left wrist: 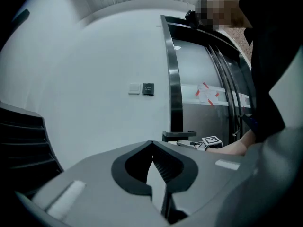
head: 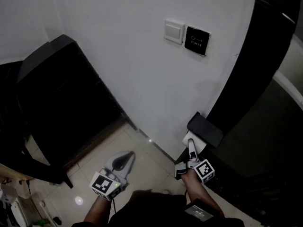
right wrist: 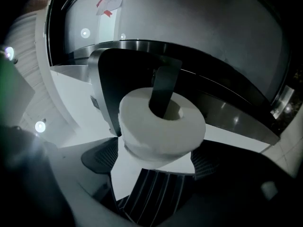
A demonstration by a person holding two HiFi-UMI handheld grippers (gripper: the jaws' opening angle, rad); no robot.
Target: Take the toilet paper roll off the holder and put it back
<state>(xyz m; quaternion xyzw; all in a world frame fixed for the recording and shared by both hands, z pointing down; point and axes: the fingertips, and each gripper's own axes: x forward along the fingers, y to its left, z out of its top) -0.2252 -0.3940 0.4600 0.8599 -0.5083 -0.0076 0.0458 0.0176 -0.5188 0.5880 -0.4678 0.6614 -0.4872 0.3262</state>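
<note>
The white toilet paper roll (right wrist: pixel 161 124) sits on the black holder (head: pixel 204 129), whose dark arm (right wrist: pixel 163 91) passes through the roll's core. In the head view the roll (head: pixel 189 139) shows just under the holder, low on the white wall. My right gripper (right wrist: pixel 156 162) reaches up to it (head: pixel 191 144), with a ribbed pad against each side of the roll, shut on it. My left gripper (head: pixel 124 160) hangs over the floor to the left. Its jaws (left wrist: pixel 151 145) are shut, tips touching, with nothing between them.
A curved dark glass partition with a steel frame (head: pixel 265 79) stands right of the holder. A white switch (head: pixel 173 31) and a black panel (head: pixel 197 40) are higher on the wall. A black cabinet (head: pixel 61 103) is at the left, above beige floor tiles (head: pixel 118 150).
</note>
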